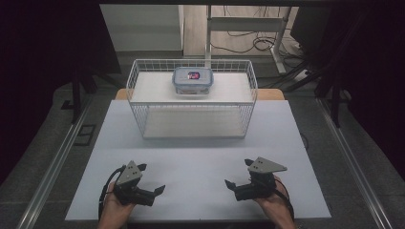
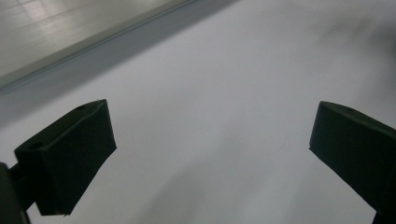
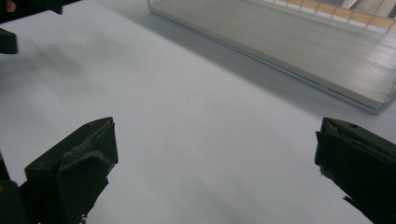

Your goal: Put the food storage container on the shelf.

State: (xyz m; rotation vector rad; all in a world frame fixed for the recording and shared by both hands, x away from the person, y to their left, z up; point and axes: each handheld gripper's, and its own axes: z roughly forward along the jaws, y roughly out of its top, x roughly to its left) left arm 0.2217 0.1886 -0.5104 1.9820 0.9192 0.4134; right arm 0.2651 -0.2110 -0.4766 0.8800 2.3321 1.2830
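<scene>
Nearest, two hands hold the left gripper [image 1: 152, 178] and right gripper [image 1: 238, 172] low over the white table [image 1: 200, 157], jaws spread wide, gripping nothing. Farther back stands a wire basket [image 1: 191, 98]. A lidded box [image 1: 193, 80] sits inside, near its far wall; its contents are unclear.
</scene>
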